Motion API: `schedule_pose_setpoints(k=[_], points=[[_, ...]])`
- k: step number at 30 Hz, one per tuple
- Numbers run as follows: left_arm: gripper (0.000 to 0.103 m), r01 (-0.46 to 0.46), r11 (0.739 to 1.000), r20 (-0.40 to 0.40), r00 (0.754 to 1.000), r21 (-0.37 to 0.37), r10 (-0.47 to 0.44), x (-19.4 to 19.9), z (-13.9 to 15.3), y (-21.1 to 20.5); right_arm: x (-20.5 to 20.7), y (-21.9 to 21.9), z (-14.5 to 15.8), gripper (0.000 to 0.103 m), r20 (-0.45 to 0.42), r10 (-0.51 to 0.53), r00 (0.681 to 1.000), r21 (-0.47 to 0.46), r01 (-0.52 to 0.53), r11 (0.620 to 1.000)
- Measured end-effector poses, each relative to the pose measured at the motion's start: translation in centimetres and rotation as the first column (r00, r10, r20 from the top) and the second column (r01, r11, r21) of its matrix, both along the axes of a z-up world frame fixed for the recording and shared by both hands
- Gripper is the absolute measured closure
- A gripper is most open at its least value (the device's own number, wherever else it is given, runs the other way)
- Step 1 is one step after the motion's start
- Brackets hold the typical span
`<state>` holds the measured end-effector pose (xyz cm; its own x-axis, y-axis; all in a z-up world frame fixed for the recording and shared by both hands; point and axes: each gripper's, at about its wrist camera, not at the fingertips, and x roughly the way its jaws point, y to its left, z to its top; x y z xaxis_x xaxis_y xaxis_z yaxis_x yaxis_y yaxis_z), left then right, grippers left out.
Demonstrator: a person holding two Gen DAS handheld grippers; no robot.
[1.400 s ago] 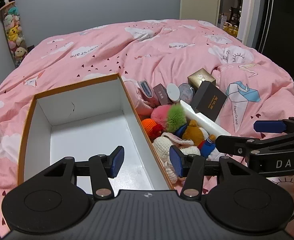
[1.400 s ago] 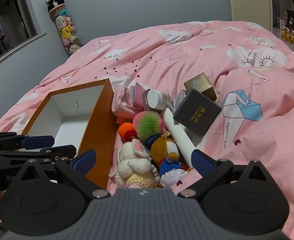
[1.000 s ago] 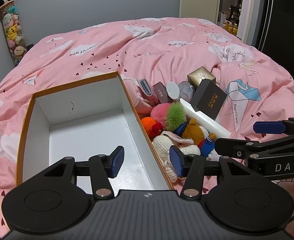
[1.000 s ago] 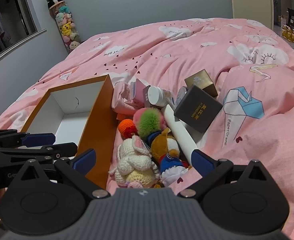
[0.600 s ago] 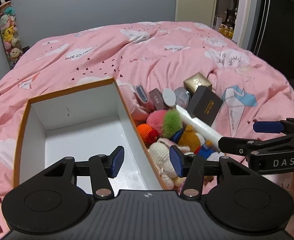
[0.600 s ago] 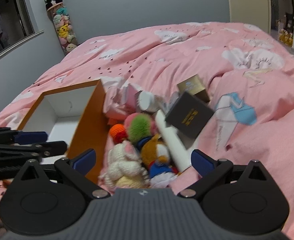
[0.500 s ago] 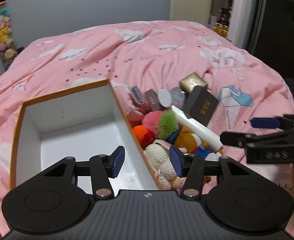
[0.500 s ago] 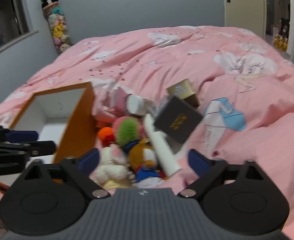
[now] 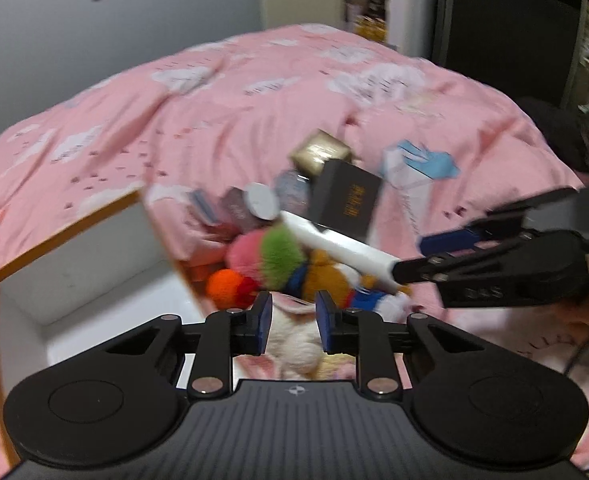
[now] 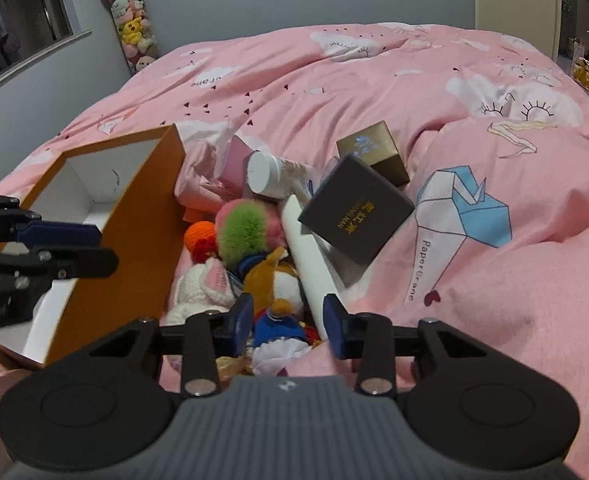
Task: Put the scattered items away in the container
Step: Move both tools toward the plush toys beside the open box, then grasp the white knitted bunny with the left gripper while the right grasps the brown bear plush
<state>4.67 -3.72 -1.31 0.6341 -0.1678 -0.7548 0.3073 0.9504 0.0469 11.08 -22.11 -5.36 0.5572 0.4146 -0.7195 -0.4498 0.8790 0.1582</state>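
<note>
Pink quilt (image 10: 374, 92) with cloud print covers the bed. Orange box (image 10: 134, 216) with white inside sits at left, open. Heap just right of it: white knitted rabbit (image 10: 202, 284), orange ball (image 10: 200, 234), pink-and-green pompom (image 10: 242, 228), brown plush duck (image 10: 272, 276), white tube (image 10: 306, 256), black box (image 10: 356, 216) resting on the tube, gold box (image 10: 372, 152) and white-capped jar (image 10: 264, 174) at the far side. Left gripper (image 9: 290, 322): jaws closing over the rabbit, pads not yet pressing, nothing held. Right gripper (image 10: 288, 322): jaws closing over the duck's blue-clad near end, with the tube's near end by its right finger; nothing gripped.
</note>
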Motion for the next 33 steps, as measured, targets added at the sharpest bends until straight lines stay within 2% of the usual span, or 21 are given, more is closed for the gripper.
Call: schedule_pose_setpoints(k=[9,12,16,21,25,33], points=[[0.076,0.107,0.991,-0.158,0.983,0.086,-0.092,2.7,-3.6,-3.5,1.4,-1.0,-1.4,0.064,-0.053,0.017,0.998,0.042,-0.015,0.999],[0.075,0.120,0.984,-0.188,0.978,0.131,-0.095,3.6,-4.7,-4.2,2.0,-1.1,-2.0,0.068,-0.089,0.040,0.995,0.084,-0.032,0.996],[0.074,0.155,0.973,-0.246,0.963,0.171,-0.110,4.3,-6.1,-5.0,2.8,-0.5,-2.6,0.072,-0.115,0.076,0.990,0.080,-0.067,0.995],[0.066,0.172,0.958,-0.241,0.964,0.230,-0.115,4.3,-7.1,-5.5,3.8,0.1,-3.3,0.073,-0.139,0.110,0.984,0.076,-0.101,0.992],[0.055,0.170,0.955,-0.246,0.963,0.242,-0.109,4.7,-7.8,-5.7,4.4,0.8,-4.0,0.079,-0.164,0.137,0.977,0.077,-0.126,0.989],[0.056,0.139,0.962,-0.276,0.958,0.233,-0.071,5.6,-8.6,-5.7,5.3,1.1,-5.3,0.085,-0.200,0.143,0.969,0.101,-0.125,0.987]])
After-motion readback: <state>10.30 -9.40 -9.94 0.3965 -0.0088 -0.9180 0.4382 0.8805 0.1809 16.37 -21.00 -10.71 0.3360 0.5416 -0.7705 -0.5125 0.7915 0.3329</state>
